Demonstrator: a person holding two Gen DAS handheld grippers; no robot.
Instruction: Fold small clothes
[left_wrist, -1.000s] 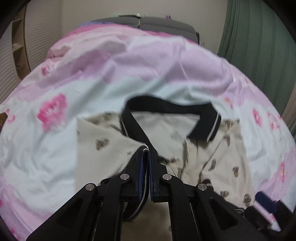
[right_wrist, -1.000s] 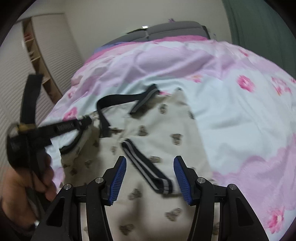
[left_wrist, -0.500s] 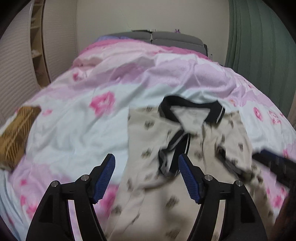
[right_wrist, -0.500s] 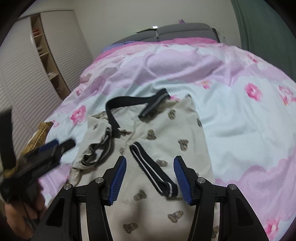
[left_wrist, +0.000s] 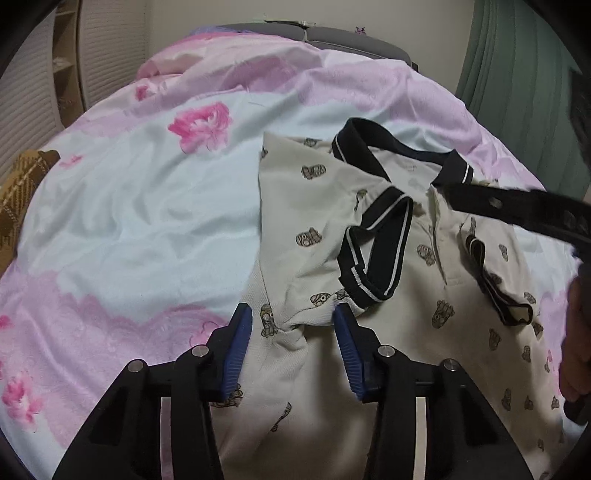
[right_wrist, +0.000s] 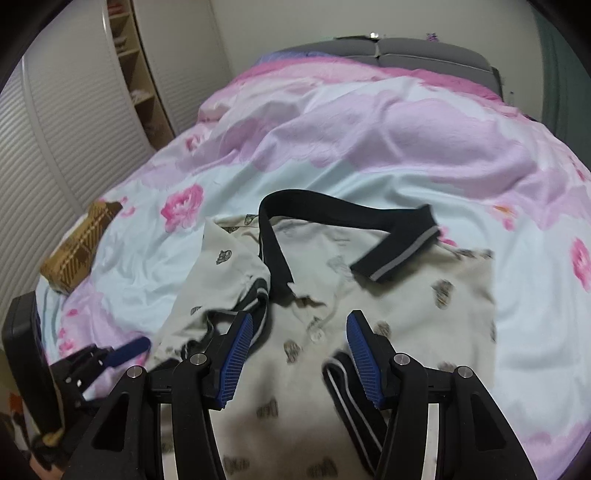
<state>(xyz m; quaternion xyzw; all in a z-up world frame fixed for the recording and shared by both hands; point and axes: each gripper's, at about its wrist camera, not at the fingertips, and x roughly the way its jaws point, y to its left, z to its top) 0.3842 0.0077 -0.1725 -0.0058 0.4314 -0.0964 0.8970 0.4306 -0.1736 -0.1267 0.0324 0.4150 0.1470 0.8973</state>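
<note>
- Here, in the left wrist view, the left tool (left_wrist: 293, 343) has just been closing, yet its blue pads stand apart and press nothing; a bunched ridge of the cream polo shirt (left_wrist: 369, 236), by the folded-in sleeve (left_wrist: 373, 254), sits between them.
- The shirt lies front up on the bed (left_wrist: 129, 221), collar (left_wrist: 399, 155) far from the camera.
- To pinch well, I would sink the pads over that ridge and catch both layers, not the cuff alone.
- In the right wrist view, the right tool (right_wrist: 299, 347) is released, hovering over the shirt's button placket (right_wrist: 317, 328), holding nothing.
- It should steady the shirt's other side, so the fold stays square.
- No containers show; a brown plaid item (right_wrist: 79, 254) lies well apart on the bed.
</note>
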